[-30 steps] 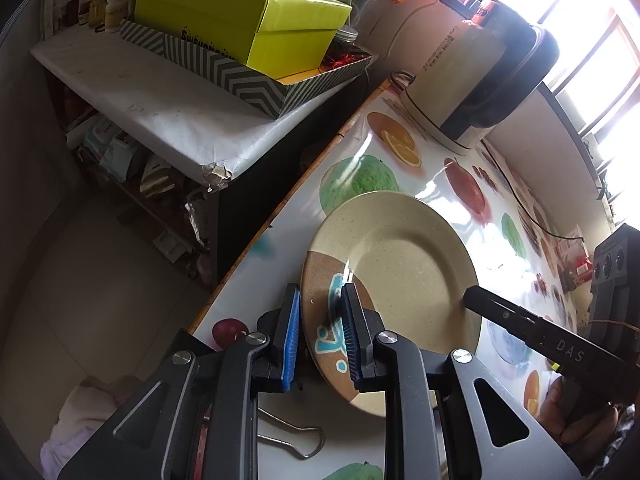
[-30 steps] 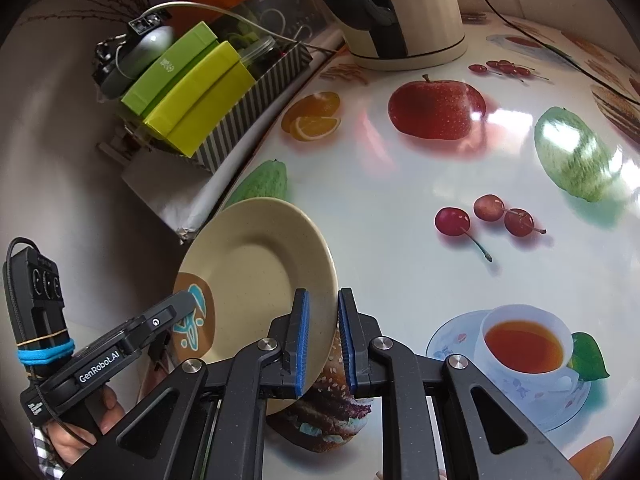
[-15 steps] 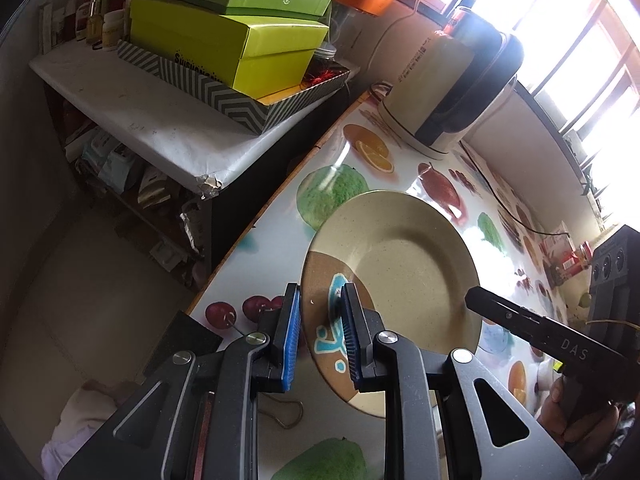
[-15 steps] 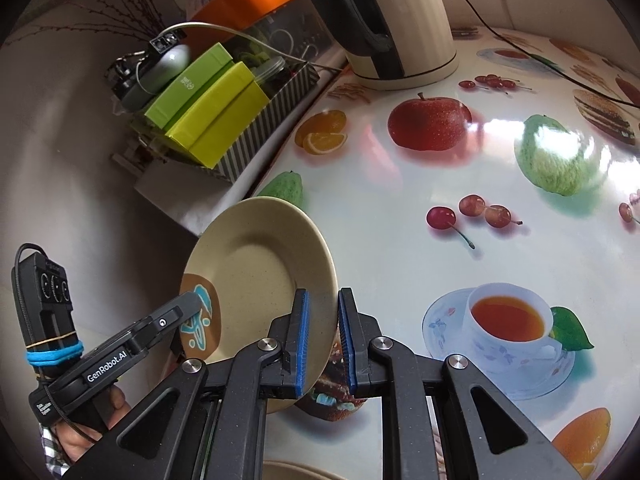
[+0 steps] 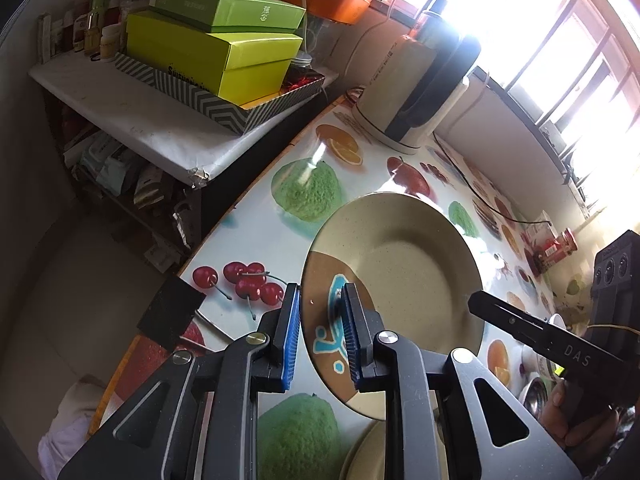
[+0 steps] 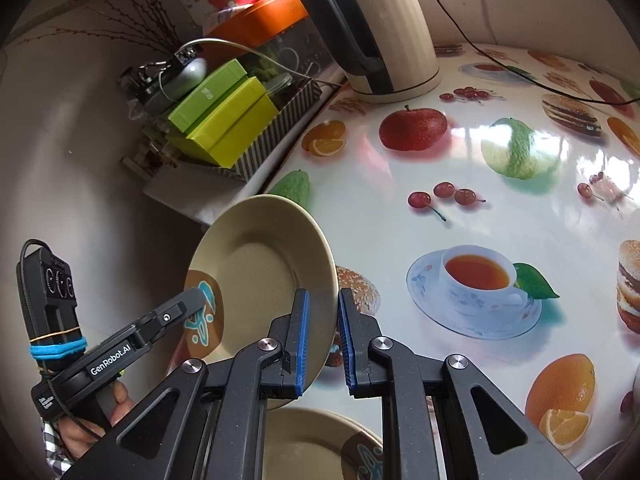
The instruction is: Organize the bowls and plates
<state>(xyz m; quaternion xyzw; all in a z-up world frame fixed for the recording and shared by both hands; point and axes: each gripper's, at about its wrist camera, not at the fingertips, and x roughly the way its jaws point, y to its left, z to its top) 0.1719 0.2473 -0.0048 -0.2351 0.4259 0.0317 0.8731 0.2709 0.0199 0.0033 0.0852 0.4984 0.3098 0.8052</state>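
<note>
I hold the plate (image 5: 404, 280) up in the air with both claws — left gripper (image 5: 320, 336) and right gripper (image 6: 323, 336) each pinch its rim. The other plate (image 6: 320, 440) lies right under it on the table (image 6: 460, 184) — so it goes straight down.

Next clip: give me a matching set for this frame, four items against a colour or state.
Things:
1. held plate
2. second plate
3. kettle
4. boxes

Colour or state:
A. lime green
B. lying flat at the lower edge of the view
C. cream and black
D. tilted, up in the air

Pairs: 1-D, 2-B, 3-C, 4-A
</note>
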